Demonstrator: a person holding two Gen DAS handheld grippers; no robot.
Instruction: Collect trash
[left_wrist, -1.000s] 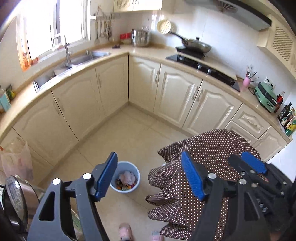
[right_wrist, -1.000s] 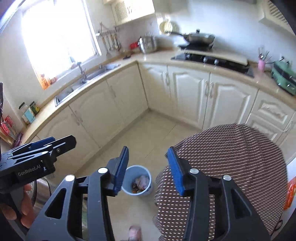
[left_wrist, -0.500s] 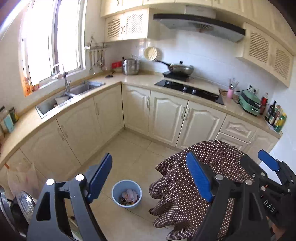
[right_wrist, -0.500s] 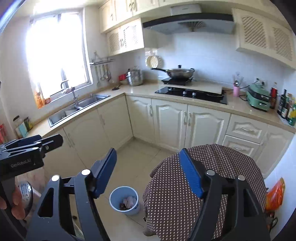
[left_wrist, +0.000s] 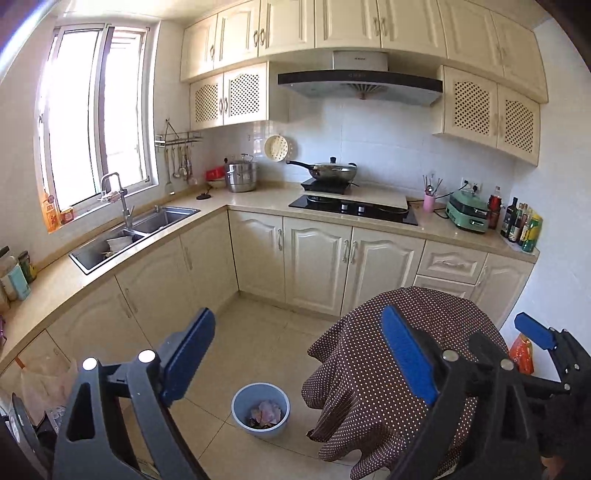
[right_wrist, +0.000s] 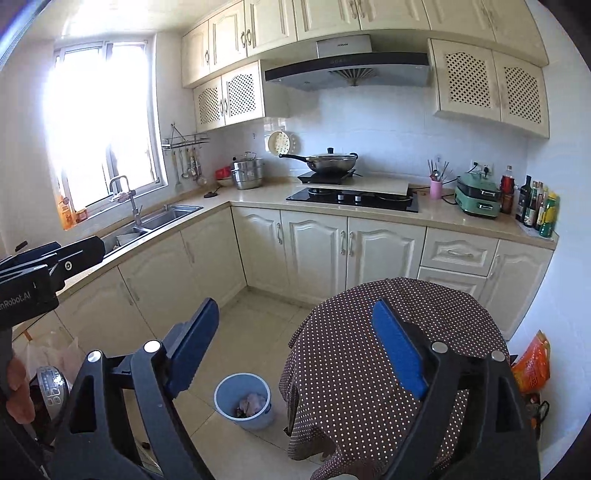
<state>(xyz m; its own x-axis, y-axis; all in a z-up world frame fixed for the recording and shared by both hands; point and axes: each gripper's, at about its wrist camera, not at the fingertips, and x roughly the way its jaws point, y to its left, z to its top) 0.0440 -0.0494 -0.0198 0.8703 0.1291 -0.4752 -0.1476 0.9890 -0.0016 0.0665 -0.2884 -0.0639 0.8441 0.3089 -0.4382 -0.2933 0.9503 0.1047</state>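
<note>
While empty, both grippers' jaws wide.

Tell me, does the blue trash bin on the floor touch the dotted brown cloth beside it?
Apart. In the left wrist view a strip of bare floor tile separates the blue trash bin from the hanging edge of the dotted brown cloth.
</note>
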